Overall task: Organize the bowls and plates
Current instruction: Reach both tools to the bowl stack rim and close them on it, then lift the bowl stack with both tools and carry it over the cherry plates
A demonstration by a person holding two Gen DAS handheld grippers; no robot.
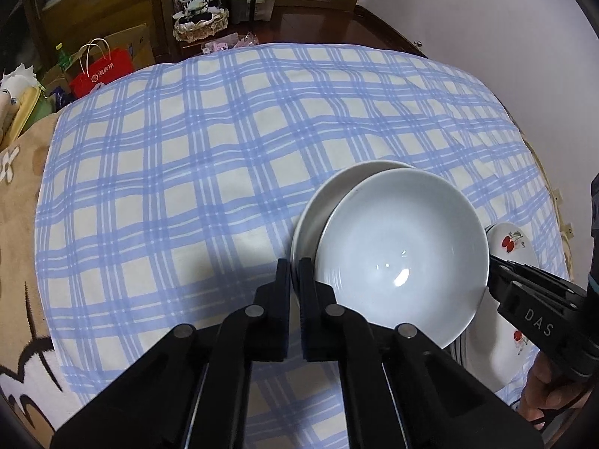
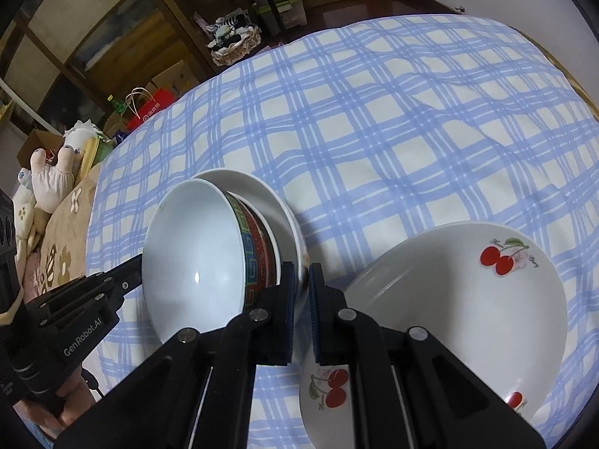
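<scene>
A bowl with a white inside (image 1: 402,258) and a red patterned outside (image 2: 258,247) sits tilted in a plain white plate (image 1: 322,202) (image 2: 262,191) on the blue checked cloth. My left gripper (image 1: 295,265) is shut on the plate's near-left rim. My right gripper (image 2: 301,273) is shut on the plate's rim on the other side; it also shows in the left wrist view (image 1: 531,295). The left gripper's body (image 2: 93,292) shows behind the bowl. White cherry-printed plates (image 2: 468,299) (image 1: 513,247) lie stacked to the right of the bowl.
The blue checked cloth (image 1: 224,149) covers the table. A beige flowered blanket (image 1: 18,224) and soft toys (image 2: 52,176) lie at the left. A red bag (image 1: 101,71), boxes, a basket (image 1: 198,26) and wooden furniture stand beyond the far edge.
</scene>
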